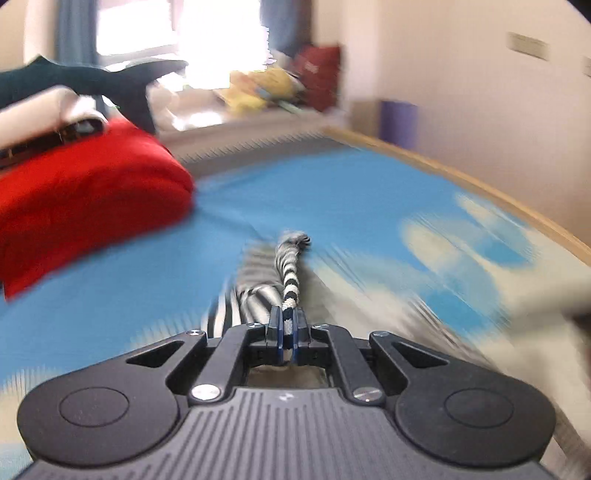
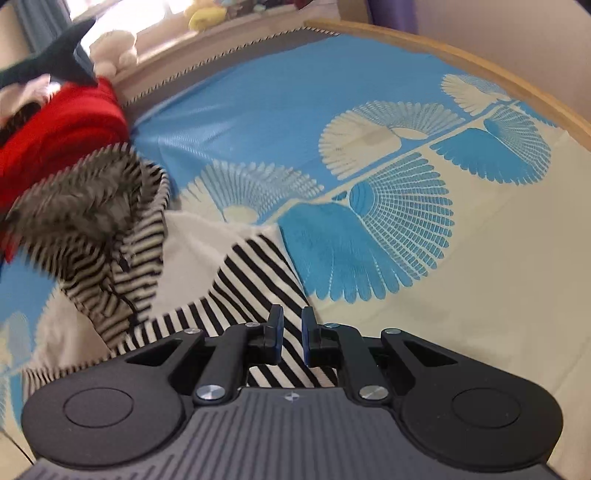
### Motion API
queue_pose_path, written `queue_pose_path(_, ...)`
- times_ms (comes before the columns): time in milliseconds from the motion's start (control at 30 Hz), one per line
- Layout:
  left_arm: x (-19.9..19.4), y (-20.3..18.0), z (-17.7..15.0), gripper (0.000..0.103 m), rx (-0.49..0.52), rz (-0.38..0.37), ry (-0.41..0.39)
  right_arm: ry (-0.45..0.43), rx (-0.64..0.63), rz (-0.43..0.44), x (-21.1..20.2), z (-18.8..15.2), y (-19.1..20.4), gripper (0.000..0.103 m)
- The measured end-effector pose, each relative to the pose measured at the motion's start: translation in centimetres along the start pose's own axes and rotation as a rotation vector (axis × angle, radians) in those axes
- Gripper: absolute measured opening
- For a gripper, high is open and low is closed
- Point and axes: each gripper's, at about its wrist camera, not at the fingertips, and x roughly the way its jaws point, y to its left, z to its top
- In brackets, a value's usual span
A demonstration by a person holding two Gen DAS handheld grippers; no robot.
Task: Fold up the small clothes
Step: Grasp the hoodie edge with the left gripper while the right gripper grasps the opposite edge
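Daylight enters from the window [image 1: 155, 33] ahead of me, blown out to white glare in my left view. That view is heavily motion-smeared: the bed sheet [image 1: 332, 192], red cushion [image 1: 85, 199] and far wall are all streaked; only my left gripper [image 1: 287, 325] reads sharp. My right view is crisp over the sheet print, blurred at the lifted striped garment [image 2: 92, 206]. Fisheye bends the bed frame [image 2: 461, 55]; corners vignette dark.

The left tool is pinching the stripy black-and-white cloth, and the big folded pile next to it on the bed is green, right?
Not green. The left wrist view shows the folded pile is red. The left tool does pinch the black-and-white striped cloth.
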Motion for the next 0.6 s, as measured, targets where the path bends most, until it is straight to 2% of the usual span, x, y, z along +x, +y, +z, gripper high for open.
queue_pose_path(100,-6.6,-1.9,-7.4,0.009,-0.072,-0.05,0.148,-0.031,0.036,0.027,-0.6,-0.2,-0.3,0.012)
queue_pose_path(167,-9.0,-1.8,-10.7,0.01,-0.13,-0.005,0.204,-0.012,0.058,0.025,-0.4,-0.4,-0.4,0.015)
queue_pose_path(233,-9.9,-0.4,-11.7,0.017,-0.264,0.054,0.204,-0.006,0.08,0.048,-0.4,-0.5,-0.4,0.017)
queue_pose_path(333,-8.5,2.0,-10.7,0.026,-0.423,0.105,0.164,-0.017,0.064,0.069,-0.5,-0.8,0.5,0.024)
queue_pose_path(400,-5.9,3.0,-9.8,0.039,-0.504,0.144,0.177,-0.004,0.066,0.101,-0.1,-1.0,1.1,0.024)
queue_pose_path(500,-2.8,4.2,-11.0,0.041,-0.638,0.115,0.215,0.039,0.05,0.126,1.0,-1.5,2.3,0.025)
queue_pose_path(567,-0.6,4.6,-11.4,0.047,-0.692,0.079,0.276,0.089,0.056,0.153,2.0,-2.0,2.8,0.028)
queue_pose_path(600,0.4,4.8,-11.7,0.049,-0.717,0.056,0.311,0.119,0.065,0.169,2.5,-2.3,2.9,0.034)
